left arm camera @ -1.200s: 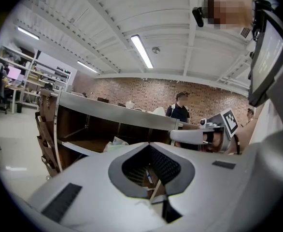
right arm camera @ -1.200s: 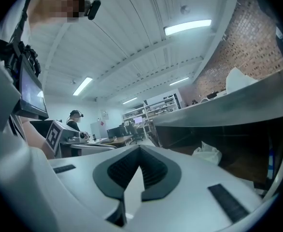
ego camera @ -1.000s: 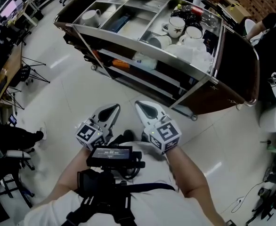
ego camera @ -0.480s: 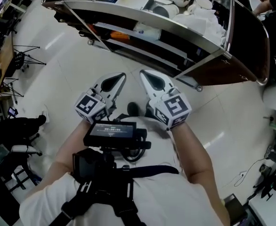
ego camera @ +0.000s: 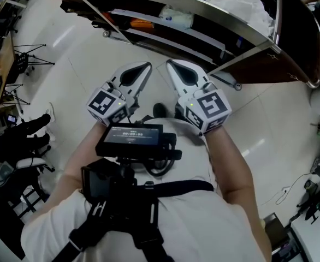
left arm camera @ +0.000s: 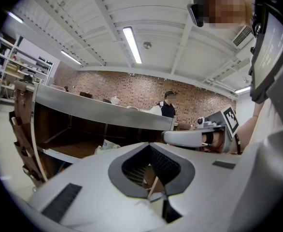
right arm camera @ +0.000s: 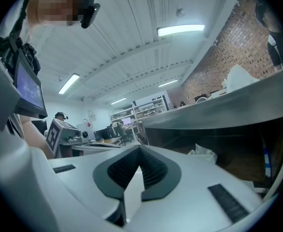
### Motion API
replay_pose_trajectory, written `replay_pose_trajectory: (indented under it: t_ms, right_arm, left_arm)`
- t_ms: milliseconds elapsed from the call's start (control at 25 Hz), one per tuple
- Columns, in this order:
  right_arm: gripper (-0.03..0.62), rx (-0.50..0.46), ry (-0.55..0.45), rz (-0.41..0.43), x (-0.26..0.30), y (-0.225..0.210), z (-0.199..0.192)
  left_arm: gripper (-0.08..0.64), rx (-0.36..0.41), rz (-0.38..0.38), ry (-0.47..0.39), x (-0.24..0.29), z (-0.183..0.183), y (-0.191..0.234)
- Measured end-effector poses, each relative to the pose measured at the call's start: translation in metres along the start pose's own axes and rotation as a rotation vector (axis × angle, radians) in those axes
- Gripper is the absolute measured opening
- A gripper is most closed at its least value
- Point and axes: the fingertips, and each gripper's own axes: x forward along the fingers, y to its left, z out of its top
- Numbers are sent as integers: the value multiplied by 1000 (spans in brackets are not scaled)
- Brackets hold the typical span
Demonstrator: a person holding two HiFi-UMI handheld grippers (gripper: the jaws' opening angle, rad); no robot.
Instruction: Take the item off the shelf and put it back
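Head view, nearest me: a dark screen [ego camera: 130, 141] sits on the chest harness, and just beyond it both arms reach forward side by side over the pale tiled floor [ego camera: 67, 53]. The left gripper [ego camera: 145, 67] has its jaws pressed together with nothing between them; its own view shows the ribbed pads meeting at the tips. The right gripper [ego camera: 172, 65] is the same, jaws closed on nothing, tips touching. The two sit near each other, apart, both pointing at the cart [ego camera: 231, 23] on the far side.

Farther off, the cart's steel rim curves across the top of the picture. Under it, on the middle shelf [ego camera: 165, 40], a white bag [ego camera: 176, 18] lies just right of an orange thing [ego camera: 143, 23]; neither is touched, and both are well apart from the grippers. Which one is the item meant, I cannot tell. White cloths [ego camera: 242, 4] are heaped on the cart's top at far right.
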Motion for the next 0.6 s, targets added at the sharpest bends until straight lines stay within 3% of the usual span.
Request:
replay_pose_trajectory:
  t_ms: [600]
  right_arm:
    - [8,16,-8,-11,2,-10,3]
  left_arm:
    - [6,-2,-14,14,13,1,0]
